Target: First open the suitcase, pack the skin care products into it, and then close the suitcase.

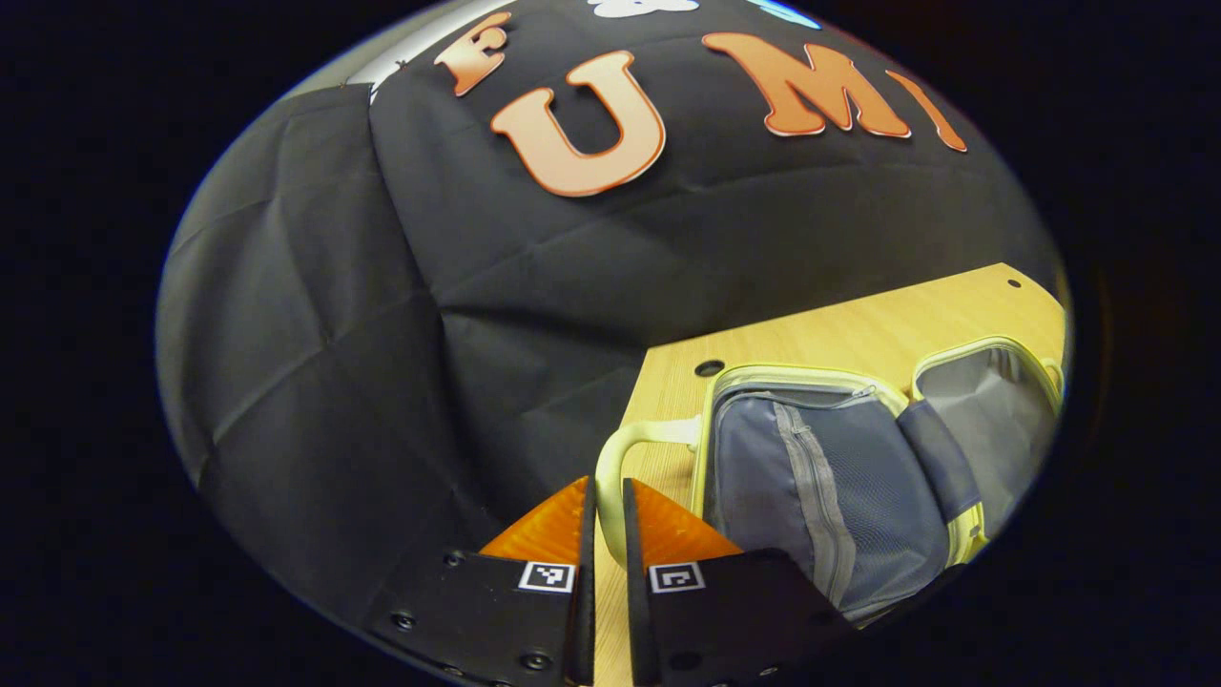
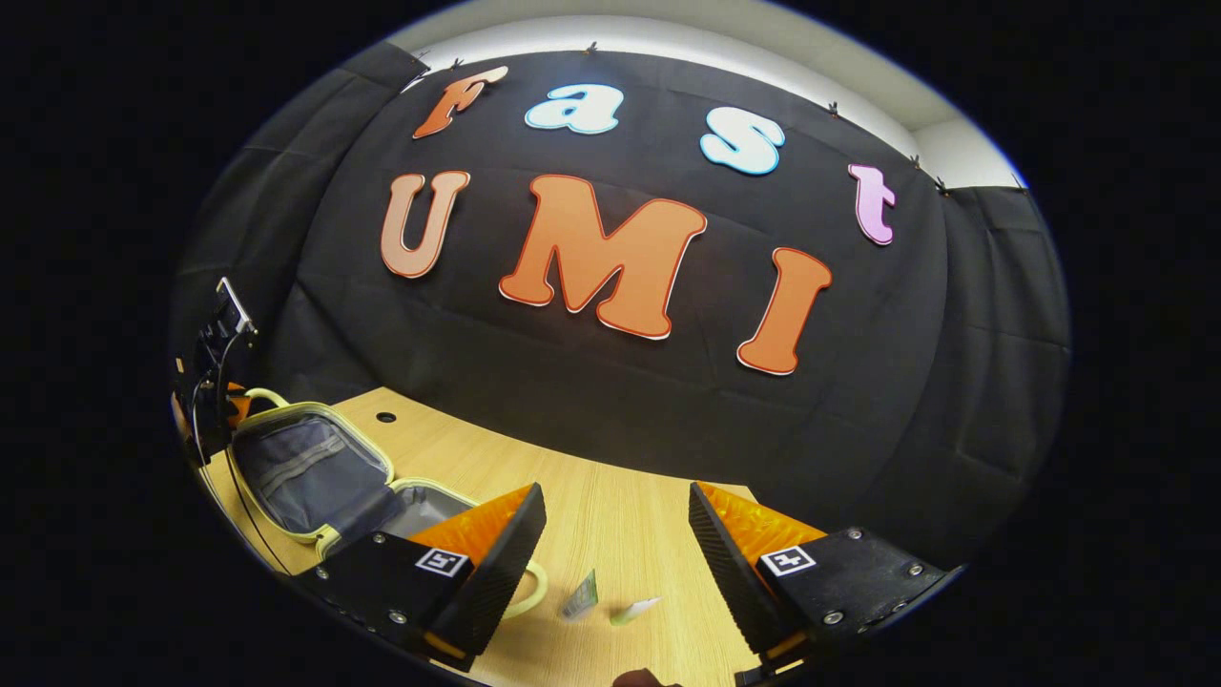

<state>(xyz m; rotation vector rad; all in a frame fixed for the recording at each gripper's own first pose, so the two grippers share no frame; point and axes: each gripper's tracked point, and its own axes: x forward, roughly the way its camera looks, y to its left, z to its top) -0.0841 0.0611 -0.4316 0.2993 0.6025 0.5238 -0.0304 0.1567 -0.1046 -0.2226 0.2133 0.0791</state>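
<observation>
- Suitcase [image 1: 839, 477]: laid open on the wooden table [image 1: 858, 329]. In the left gripper view two halves are seen, one with a grey zipped mesh lining, the other with a pale grey lining, both edged in pale yellow-green.
- Handle [image 1: 620, 458]: a pale yellow loop at the suitcase's end, passed between the left gripper's orange fingers.
- Left gripper [image 1: 608, 510]: clenched on the handle, the fingers pressed to it from both sides. In the right gripper view it is seen far off, at the suitcase's far end [image 2: 215, 382].
- Right gripper [image 2: 615, 534]: released, fingers set wide apart, held above the table with nothing between them.
- Skin care products: two small items lie on the table beside the suitcase, a green-tinted sachet [image 2: 580, 596] and a white tube [image 2: 634, 611], near each other; finer detail cannot be told.
</observation>
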